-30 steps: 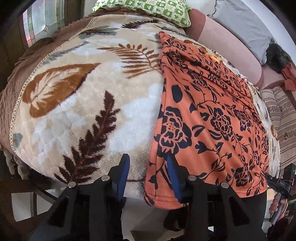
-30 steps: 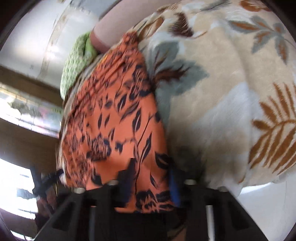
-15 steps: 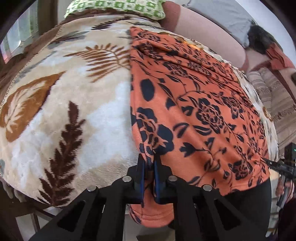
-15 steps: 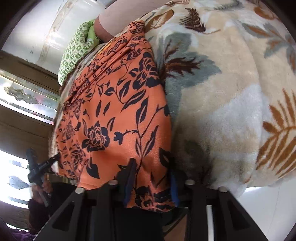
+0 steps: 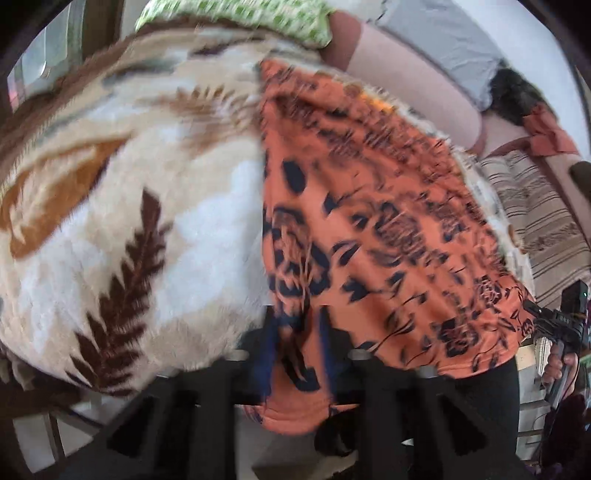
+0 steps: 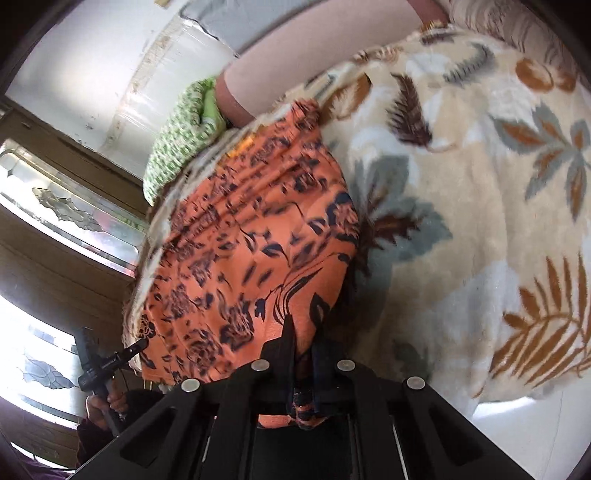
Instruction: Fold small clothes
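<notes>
An orange garment with a dark floral print (image 5: 388, 236) lies flat on a leaf-patterned fleece blanket (image 5: 110, 221), its near hem hanging over the bed edge. My left gripper (image 5: 297, 332) is shut on the garment's near left corner, cloth bunched between the blue pads. In the right wrist view the same garment (image 6: 251, 251) stretches away, and my right gripper (image 6: 301, 347) is shut on its near right corner. Each gripper shows small at the other view's edge, the right one (image 5: 554, 325) and the left one (image 6: 107, 365). Both views are motion-blurred.
A green patterned pillow (image 5: 236, 14) and a pink bolster (image 5: 406, 70) lie at the bed's far end. A striped cloth (image 5: 535, 221) sits at the right. A window with patterned glass (image 6: 55, 206) stands beyond the bed. The blanket (image 6: 480, 206) spreads wide to the right.
The left gripper closed on the garment's near left corner and the right gripper clamped tight on the right corner. Both now move, blurring the views, and the hem lifts slightly.
</notes>
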Demonstrator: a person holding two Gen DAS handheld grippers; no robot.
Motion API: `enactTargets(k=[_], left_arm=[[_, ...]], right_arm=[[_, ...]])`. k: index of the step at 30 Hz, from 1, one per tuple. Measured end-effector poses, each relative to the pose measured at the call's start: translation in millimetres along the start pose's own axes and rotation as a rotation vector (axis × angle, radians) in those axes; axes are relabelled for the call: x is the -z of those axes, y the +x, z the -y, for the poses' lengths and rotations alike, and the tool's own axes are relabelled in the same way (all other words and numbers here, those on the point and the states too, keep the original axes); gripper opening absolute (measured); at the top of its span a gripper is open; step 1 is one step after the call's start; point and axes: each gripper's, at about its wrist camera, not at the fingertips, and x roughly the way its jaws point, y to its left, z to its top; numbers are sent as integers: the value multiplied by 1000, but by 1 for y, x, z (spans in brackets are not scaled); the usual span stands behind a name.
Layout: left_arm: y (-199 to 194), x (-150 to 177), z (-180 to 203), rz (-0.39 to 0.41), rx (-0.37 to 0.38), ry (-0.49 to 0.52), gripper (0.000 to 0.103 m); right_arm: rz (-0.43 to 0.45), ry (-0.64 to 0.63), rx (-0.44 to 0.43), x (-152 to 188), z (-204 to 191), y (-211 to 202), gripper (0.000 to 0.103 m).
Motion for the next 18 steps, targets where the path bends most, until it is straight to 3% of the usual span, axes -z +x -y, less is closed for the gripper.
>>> enactTargets(k=[2,5,6,8,13,15,18], left_arm=[[6,4,-1,-22,17,-11,49],[5,4,2,-28,8,14,49],[6,5,3,-34,4,20,44],[8,5,5,-55,6,42,10],[11,7,18,-58,17,92,7],[7,3,19,-56,49,86,6],[-6,-8,19,-43,144,53,6]], right_arm=[[-36,27,-13,4,8,6,7],[-90,85,-17,10,20,15,11],[-101,103,-13,11,23,17,11],[-120,128,-3,15,30,22,14],[-167,112,6,22,33,39,34],[-156,33,19,24,23,38,32],[-150,12,-33,18,9,27,8]])
